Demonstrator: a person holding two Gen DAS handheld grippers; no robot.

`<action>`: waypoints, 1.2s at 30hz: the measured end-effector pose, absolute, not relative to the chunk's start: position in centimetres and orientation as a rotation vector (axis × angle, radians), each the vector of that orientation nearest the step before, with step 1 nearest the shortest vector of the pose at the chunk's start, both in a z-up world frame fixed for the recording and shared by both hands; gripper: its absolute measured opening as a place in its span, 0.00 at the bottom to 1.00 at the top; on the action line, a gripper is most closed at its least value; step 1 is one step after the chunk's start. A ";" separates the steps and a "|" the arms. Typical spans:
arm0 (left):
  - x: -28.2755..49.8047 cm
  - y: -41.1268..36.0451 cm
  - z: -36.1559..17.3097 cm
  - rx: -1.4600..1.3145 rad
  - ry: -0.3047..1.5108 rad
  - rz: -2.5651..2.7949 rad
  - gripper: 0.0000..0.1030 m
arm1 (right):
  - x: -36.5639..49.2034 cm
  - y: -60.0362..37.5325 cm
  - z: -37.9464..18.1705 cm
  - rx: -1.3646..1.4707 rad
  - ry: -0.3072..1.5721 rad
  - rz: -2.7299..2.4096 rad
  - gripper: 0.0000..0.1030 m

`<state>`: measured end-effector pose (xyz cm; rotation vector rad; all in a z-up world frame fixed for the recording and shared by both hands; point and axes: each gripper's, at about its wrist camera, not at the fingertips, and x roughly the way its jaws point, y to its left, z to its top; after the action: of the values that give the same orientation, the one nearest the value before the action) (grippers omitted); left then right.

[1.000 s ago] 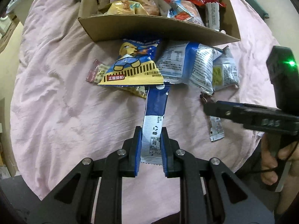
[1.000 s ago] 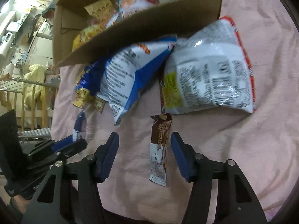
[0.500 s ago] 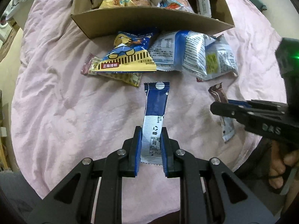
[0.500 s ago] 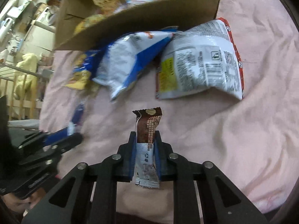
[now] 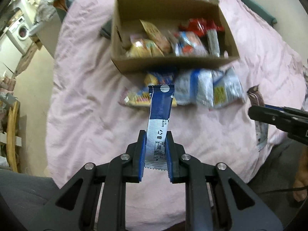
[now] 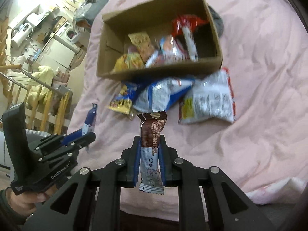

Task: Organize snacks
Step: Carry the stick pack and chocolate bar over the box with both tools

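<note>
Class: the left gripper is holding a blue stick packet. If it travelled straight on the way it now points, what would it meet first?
Probably the yellow and blue snack bag lying on the pink cloth before the cardboard box. The left gripper seems raised, so it might reach the box wall instead.

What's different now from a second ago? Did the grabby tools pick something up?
Yes. The right tool closed on the brown snack bar and lifted it off the pink sheet. The left tool kept its grip on the blue snack bar and raised it too. Both pulled up and back from the cardboard box. The loose snack bags below the box stayed put.
</note>
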<state>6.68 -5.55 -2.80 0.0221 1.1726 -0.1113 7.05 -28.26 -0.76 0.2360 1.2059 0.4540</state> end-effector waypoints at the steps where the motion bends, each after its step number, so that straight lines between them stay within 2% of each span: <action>1: 6.9 -5.4 -2.3 0.025 1.157 -0.108 0.15 | 7.3 -28.2 -0.2 0.228 1.190 0.454 0.17; 11: 10.8 -4.1 1.9 0.006 1.046 -0.084 0.15 | 11.2 -26.7 3.7 0.190 1.067 0.476 0.17; 21: 15.0 -4.6 2.3 0.050 1.029 -0.085 0.15 | 16.2 -26.0 5.4 0.209 1.013 0.486 0.17; 29: 19.5 -4.4 2.7 0.032 1.009 -0.101 0.15 | 21.0 -25.5 4.7 0.249 0.988 0.460 0.18; 36: 23.7 -3.8 0.8 -0.029 0.996 -0.097 0.15 | 24.7 -24.8 2.0 0.242 0.993 0.438 0.18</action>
<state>23.69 -3.77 0.75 -0.0286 0.9956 -0.0970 24.67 -24.77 2.04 0.2423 0.9933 0.4377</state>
